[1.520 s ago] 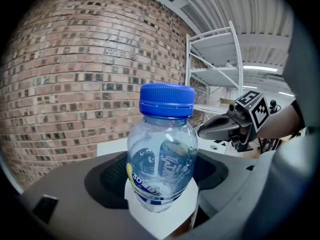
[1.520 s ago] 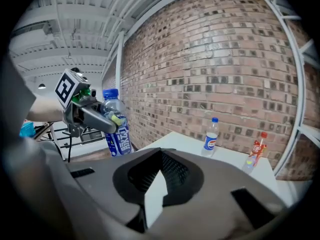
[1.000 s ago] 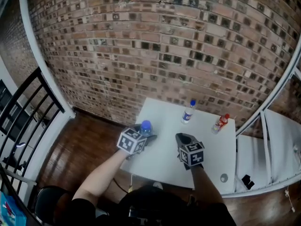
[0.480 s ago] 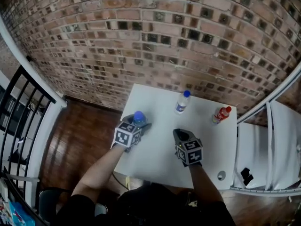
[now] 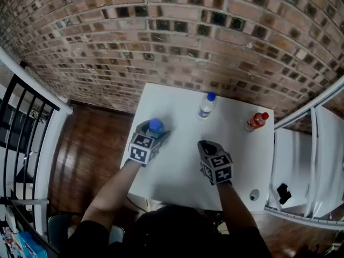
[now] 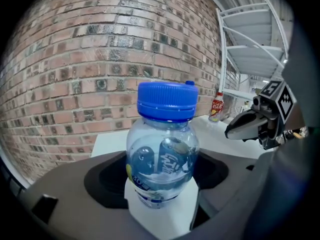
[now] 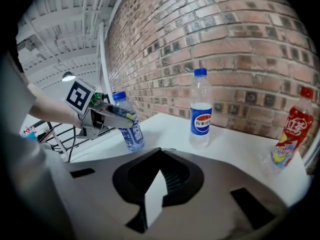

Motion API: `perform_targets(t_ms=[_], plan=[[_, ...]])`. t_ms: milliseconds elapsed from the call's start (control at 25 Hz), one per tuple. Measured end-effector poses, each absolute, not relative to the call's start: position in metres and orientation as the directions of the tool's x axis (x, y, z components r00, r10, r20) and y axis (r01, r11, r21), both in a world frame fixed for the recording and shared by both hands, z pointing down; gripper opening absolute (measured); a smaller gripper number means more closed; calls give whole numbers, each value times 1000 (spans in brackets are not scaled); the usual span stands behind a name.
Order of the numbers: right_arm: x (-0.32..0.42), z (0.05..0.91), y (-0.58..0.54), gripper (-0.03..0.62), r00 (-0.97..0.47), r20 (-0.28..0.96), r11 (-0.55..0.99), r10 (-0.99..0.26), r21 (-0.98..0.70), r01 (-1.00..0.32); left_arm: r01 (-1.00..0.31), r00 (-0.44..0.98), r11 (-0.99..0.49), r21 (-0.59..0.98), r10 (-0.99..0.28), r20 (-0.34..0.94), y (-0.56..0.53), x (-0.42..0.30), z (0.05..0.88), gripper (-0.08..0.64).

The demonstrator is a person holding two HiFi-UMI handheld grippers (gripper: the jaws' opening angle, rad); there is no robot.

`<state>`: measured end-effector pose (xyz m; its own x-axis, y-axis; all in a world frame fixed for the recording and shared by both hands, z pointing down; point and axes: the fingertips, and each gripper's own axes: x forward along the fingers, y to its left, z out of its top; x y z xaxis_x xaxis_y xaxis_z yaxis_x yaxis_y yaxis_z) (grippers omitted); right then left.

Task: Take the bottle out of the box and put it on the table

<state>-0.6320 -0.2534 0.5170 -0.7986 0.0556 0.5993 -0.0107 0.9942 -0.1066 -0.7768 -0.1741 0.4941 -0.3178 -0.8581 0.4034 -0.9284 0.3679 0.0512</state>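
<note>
Moved: both grippers sank toward the worktop (image 5: 183, 168), and you brought the bottle (image 6: 162, 151) down with them.
Left gripper (image 5: 153, 134): jaws clamped the bottle's body at the worktop's left edge; contact unclear.
Right gripper (image 5: 207, 147): jaws apparently together, empty.
Handling: judged light, thin-walled and slick; you held it mid-body, gently.

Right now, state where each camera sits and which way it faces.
Head view: on the person's head, steeply down at the white table; forearms, left gripper, right gripper show.
Left gripper view: on the left gripper, along its jaws, closed on the blue-capped bottle; right gripper at right.
Right gripper view: on the right gripper, toward the Pepsi bottle and red bottle; left gripper at left.
Shared: all three show the blue-capped bottle.
</note>
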Motion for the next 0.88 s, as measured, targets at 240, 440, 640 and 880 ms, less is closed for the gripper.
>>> perform_targets(t_ms=[240, 440, 640, 880], plan=[[-638, 522, -241, 3, -782, 619, 997, 74, -71, 38, -926, -317, 372, 62, -856, 407, -174, -775, 496, 365], [-635, 526, -234, 3, -773, 630, 997, 71, -46, 55, -924, -307, 371, 95, -866, 395, -172, -776, 497, 379], [-631, 518, -239, 3, -784, 619, 999, 38, -10, 40, -918, -316, 382, 106, -868, 383, -167, -778, 484, 436], [-616, 493, -233, 3, -802, 597, 1000, -9, 27, 9, -934, -295, 348, 77, -875, 384, -153, -760, 470, 436]])
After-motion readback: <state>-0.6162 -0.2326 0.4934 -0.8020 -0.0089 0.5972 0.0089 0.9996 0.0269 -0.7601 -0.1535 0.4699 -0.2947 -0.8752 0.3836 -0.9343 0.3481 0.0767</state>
